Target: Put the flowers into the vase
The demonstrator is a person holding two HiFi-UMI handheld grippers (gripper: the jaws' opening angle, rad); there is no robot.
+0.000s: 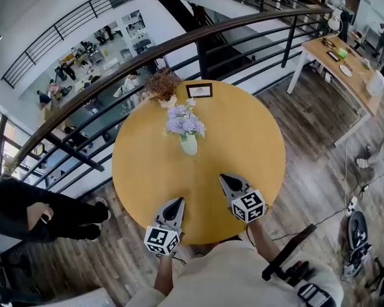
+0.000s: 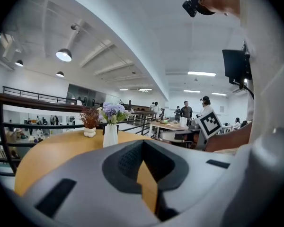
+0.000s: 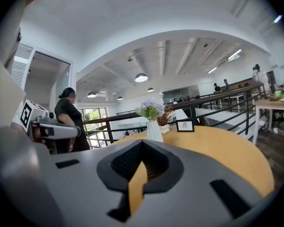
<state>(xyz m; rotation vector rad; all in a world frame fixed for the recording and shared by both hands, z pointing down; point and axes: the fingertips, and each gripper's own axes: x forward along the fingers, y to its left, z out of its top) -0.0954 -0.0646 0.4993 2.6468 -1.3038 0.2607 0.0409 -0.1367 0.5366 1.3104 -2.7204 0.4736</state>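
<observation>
Head view looks down on a round, yellow wooden bench (image 1: 256, 152) beside a dark metal railing (image 1: 179, 42). A narrow white ceramic vase (image 1: 189, 144) stands upright a little beyond the bench's middle. The lilac flowers (image 1: 184, 121) sit in it, their heads bunched above its mouth. Farther back, near the far edge, is a bunch of dried reddish-brown stems (image 1: 162, 83) in a small white pot. Just to its right stands a small black picture frame (image 1: 199, 90). The left hand-held gripper (image 1: 176, 203) and the right hand-held gripper (image 1: 226, 180) hover over the near edge, well apart from the vase, both pointing towards it. In each gripper view the jaws are clenched tip to tip with nothing between them, and only bare bench shows through the slit below.
</observation>
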